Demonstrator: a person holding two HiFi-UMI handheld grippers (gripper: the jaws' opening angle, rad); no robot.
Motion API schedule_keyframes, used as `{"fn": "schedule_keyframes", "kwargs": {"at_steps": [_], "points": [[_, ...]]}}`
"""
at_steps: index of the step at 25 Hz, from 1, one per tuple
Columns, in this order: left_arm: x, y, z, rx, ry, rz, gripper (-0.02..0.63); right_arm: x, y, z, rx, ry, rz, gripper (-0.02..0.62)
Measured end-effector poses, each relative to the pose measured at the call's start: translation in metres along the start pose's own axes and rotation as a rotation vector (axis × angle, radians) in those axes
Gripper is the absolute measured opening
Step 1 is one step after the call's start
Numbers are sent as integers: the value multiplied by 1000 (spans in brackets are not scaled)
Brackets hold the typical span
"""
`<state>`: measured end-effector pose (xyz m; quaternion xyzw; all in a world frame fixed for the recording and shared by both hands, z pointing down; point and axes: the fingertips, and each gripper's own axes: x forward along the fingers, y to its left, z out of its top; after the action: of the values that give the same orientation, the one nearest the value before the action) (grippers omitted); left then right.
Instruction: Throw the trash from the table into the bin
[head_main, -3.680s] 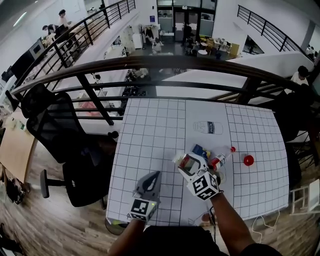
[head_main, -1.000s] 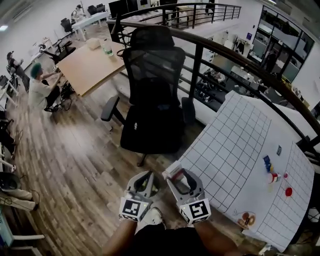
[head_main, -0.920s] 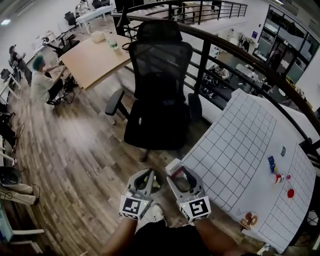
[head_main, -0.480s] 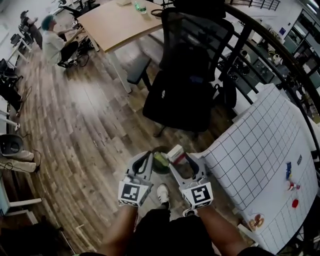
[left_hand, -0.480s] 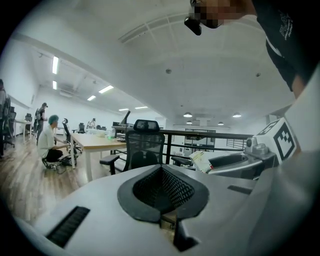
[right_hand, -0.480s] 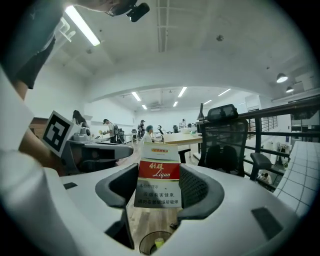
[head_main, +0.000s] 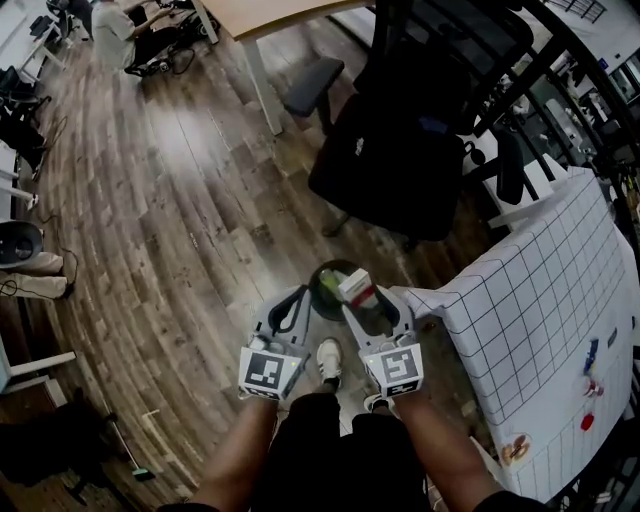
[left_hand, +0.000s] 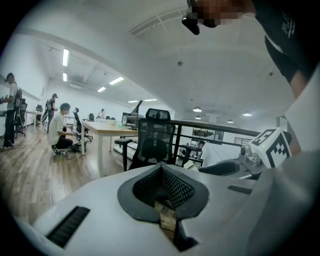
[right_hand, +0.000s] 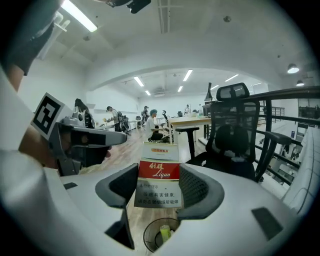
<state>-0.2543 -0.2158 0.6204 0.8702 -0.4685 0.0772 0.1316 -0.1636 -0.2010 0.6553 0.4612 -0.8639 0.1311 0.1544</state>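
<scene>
Above the floor off the table (head_main: 520, 330) corner, head view: my right gripper (head_main: 368, 300) holds the pack (head_main: 357, 286) over the bin (head_main: 316, 282), with my left gripper (head_main: 297, 299) alongside. Left gripper view: jaws together, empty. Right gripper view: jaws clamp the pack, bin below.

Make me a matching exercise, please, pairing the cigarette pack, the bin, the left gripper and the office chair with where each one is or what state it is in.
Things:
1. cigarette pack
2. bin
3. left gripper
4. chair

Places or states:
A. shut, with nothing in it
B. on the wooden floor, right under the pack
C. black, standing beside the table
D. gripped between the jaws of the right gripper

Right pairs: 1-D, 2-B, 3-A, 4-C.
</scene>
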Motion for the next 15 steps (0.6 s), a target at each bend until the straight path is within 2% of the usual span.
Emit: {"fn": "schedule_keyframes", "kwargs": {"at_steps": [3, 8, 15], "points": [[-2, 7, -23, -25, 35, 14, 18, 10, 2, -29, -8, 56, 6, 273], [3, 17, -48, -40, 68, 24, 18, 30, 9, -62, -78, 111, 54, 272], [-2, 27, -78, -52, 126, 49, 18, 52, 5, -112, -80, 258, 49, 273]]}}
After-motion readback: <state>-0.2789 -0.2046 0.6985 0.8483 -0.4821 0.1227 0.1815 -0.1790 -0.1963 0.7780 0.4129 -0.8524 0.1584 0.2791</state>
